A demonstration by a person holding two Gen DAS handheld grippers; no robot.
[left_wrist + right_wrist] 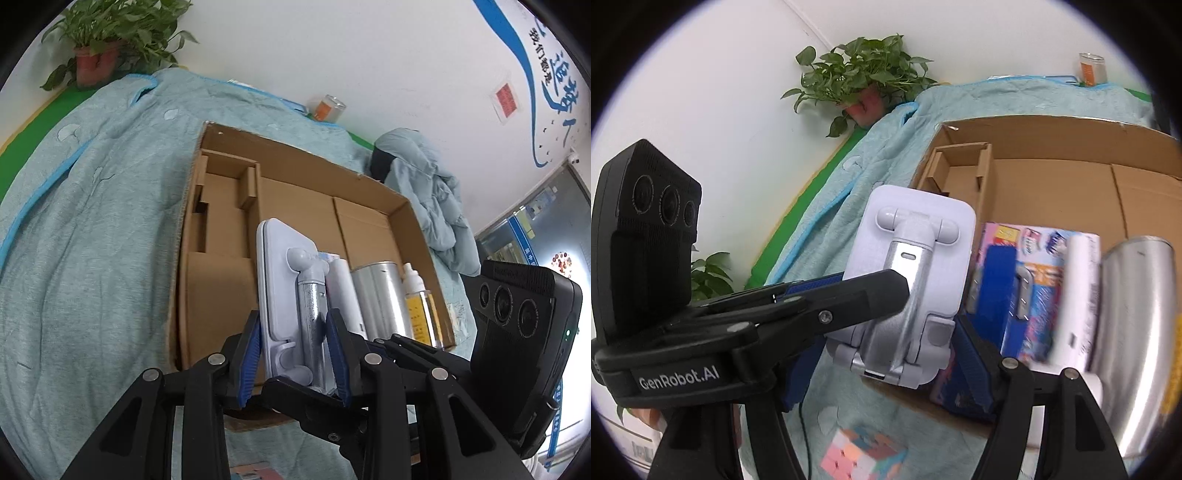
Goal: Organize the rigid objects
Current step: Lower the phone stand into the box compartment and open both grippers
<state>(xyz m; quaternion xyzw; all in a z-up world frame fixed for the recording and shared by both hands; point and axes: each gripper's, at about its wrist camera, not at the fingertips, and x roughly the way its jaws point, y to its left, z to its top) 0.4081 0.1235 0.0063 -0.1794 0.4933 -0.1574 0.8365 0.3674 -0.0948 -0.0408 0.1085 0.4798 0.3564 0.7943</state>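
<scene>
The stand (pixel 284 291), a folded pale-lilac phone holder with a silver arm, is held upright between the blue pads of the left gripper (pixel 293 354), whose fingers (pixel 248 356) are narrow and clamp it from both sides. It hangs over the near edge of the box (pixel 295 173), an open cardboard tray lying on a bed under a teal blanket (pixel 92 221). In the right wrist view the stand (pixel 916 258) sits between the right gripper's (pixel 886 350) fingers (pixel 973 362), which stand wide; whether they touch it I cannot tell. Along the box's near wall stand a white tube (pixel 345 291), a silver can (pixel 380 295) and a small spray bottle (pixel 419 306), with a colourful carton (pixel 1023 280) beside the stand. The box's far left corner has cardboard dividers. A puzzle cube (pixel 862 456) lies on the blanket in front of the box. A potted plant (pixel 107 40) stands at the bed's far corner, and a jar (pixel 327 107) at its far edge.
</scene>
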